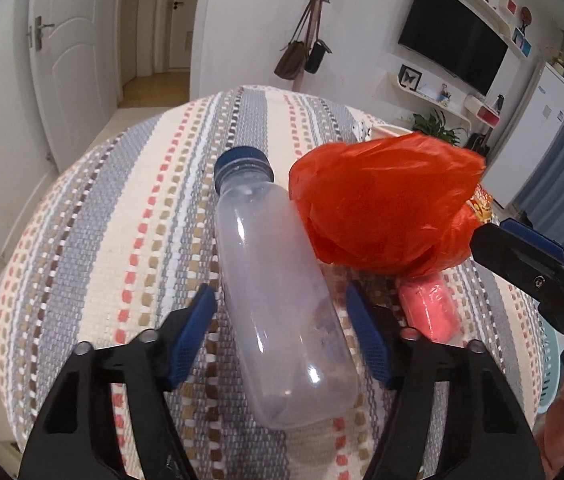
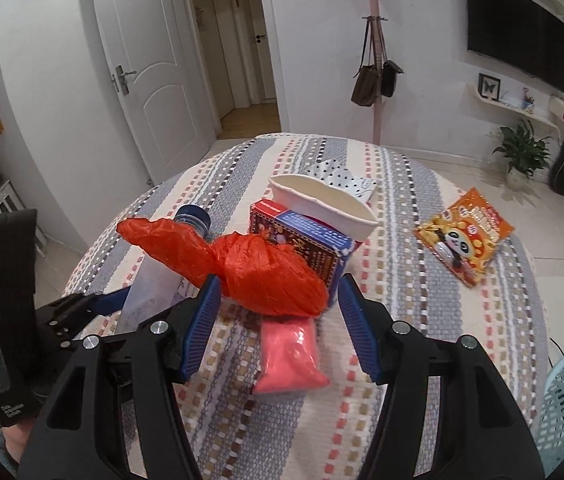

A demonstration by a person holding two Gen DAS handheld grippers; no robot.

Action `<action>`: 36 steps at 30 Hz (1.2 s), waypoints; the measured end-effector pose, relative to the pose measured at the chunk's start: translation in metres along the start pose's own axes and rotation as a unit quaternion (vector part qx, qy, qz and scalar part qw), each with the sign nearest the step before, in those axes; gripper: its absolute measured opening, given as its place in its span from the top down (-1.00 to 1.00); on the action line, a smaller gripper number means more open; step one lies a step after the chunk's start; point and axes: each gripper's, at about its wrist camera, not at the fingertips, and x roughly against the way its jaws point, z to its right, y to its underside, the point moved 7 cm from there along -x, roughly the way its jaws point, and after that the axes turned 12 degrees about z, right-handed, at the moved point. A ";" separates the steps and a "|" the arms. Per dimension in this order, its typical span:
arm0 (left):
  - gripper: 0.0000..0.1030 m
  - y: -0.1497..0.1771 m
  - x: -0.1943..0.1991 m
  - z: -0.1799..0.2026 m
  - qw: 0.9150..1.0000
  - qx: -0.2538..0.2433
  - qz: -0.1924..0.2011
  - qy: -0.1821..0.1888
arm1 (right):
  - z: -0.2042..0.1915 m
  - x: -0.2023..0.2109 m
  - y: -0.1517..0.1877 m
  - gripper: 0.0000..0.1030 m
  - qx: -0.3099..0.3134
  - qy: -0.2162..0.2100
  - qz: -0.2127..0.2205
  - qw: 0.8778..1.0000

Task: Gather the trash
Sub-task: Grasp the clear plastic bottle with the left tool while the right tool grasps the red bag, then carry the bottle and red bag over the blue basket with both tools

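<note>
Hand-held grippers stand unclenched around smooth frosted bottle and crinkled orange bag.

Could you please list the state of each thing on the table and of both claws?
Bottle: capped, lying down, between the left claw's fingers.
Red bag: crumpled, lying against the box.
Box: closed.
Paper cup: tipped, looks empty.
Pink pouch: sealed, flat.
Snack packet: flat, apart.
Left claw: open.
Right claw: open.
</note>
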 end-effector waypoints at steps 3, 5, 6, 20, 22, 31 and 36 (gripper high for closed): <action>-0.04 0.000 -0.003 -0.003 1.000 0.004 -0.003 0.004 | -0.002 -0.003 -0.001 -0.11 0.002 -0.006 -0.002 1.000; 0.03 0.001 -0.002 -0.006 1.000 0.007 0.000 0.004 | -0.004 -0.006 -0.001 -0.11 0.003 -0.011 -0.005 1.000; 0.08 0.001 0.000 -0.008 1.000 0.009 0.002 0.004 | -0.006 -0.008 0.000 -0.11 0.003 -0.014 -0.007 1.000; 0.09 0.000 0.018 -0.053 0.999 0.046 0.009 0.000 | -0.028 -0.043 0.006 -0.17 0.053 0.000 -0.041 0.998; 0.09 0.000 0.020 -0.055 0.999 0.050 0.010 0.002 | -0.027 -0.048 0.008 -0.17 0.057 0.010 -0.049 0.997; 0.10 0.004 0.027 -0.052 0.998 0.049 0.022 0.014 | -0.022 -0.047 0.008 0.56 0.062 0.030 -0.043 0.997; 0.10 -0.002 0.044 -0.041 0.998 0.045 0.046 0.025 | -0.027 -0.027 0.002 0.58 0.052 0.015 -0.022 0.998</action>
